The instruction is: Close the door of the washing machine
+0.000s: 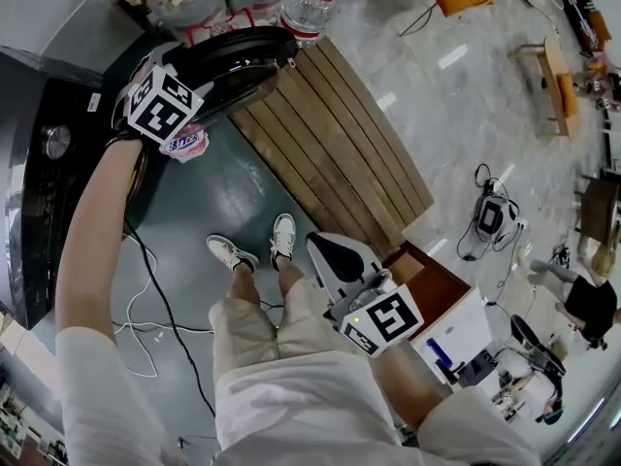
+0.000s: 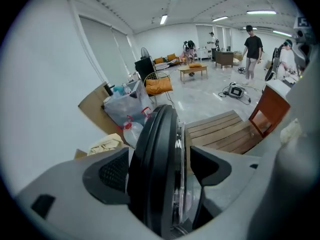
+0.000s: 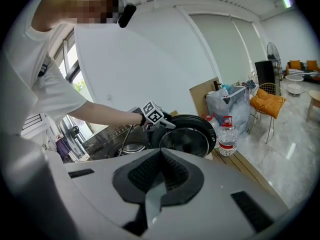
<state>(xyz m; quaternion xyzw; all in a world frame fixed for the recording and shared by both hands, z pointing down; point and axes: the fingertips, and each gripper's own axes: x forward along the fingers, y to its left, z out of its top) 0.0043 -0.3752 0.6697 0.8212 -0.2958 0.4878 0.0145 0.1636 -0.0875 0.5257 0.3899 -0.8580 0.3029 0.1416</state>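
right gripper (image 1: 322,248), low by the person's waist: fingers clenched together, nothing between them. left gripper (image 2: 160,164), on an outstretched arm: fingers grasping the rim of the round black glass-centred door (image 1: 238,61), which stands swung open from the dark front-loading washing machine (image 1: 39,163). beyond the door: slatted brown wooden platform (image 1: 340,134) and clear plastic water bottle (image 1: 306,8).
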